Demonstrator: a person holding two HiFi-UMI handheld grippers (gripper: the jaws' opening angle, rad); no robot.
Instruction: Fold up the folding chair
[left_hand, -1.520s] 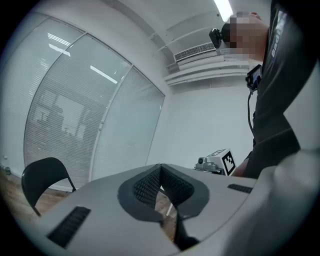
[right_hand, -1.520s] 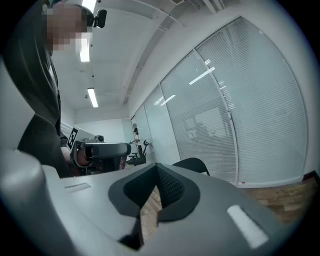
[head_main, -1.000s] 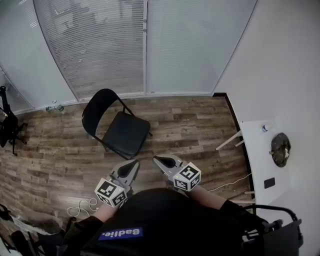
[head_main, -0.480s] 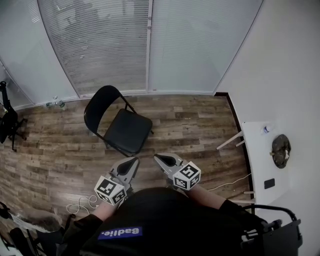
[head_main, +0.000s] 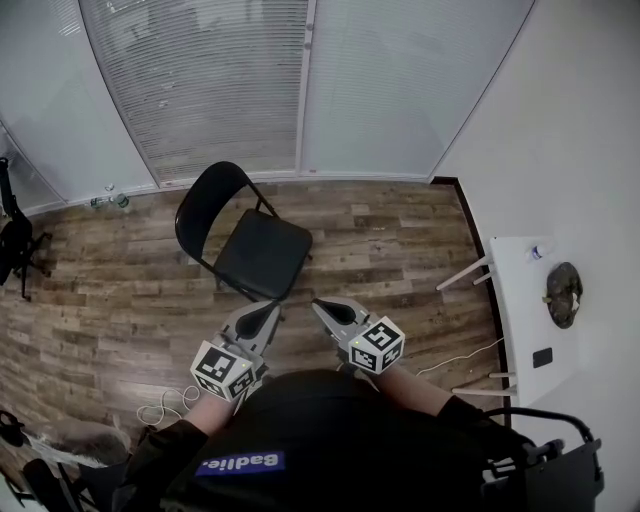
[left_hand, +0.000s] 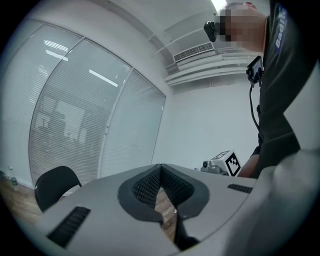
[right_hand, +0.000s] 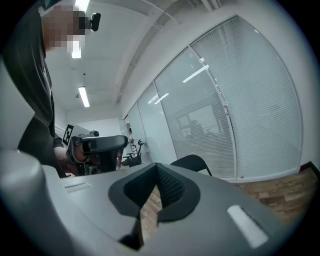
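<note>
Chair dead ahead! The folding chair stood fully open on the wood floor, towards the floor's far edge where the glass wall with blinds met it. Its seat lay flat and faced me, and its backrest was on the far-left side.

My left claw and my right claw were side by side out in front of me, short of the chair and touching nothing. Both were pressed together, with nothing between the pads.

I saw trouble in a few places. With the jaws shut, I judged I'd only knock the frame if I arrived like that, and a light chair on smooth boards could skid off towards the glass. The tubing looked thin and glossy, so a pinch on it could slip or twist. Had I lifted the seat with one claw and left the backrest loose, the whole chair might have tipped over backwards. The seat could also have snapped shut on a jaw caught at the hinge.

There was a loose cable on the floor at my near-left, well clear of the chair, which could have snagged a foot had I stepped sideways.
</note>
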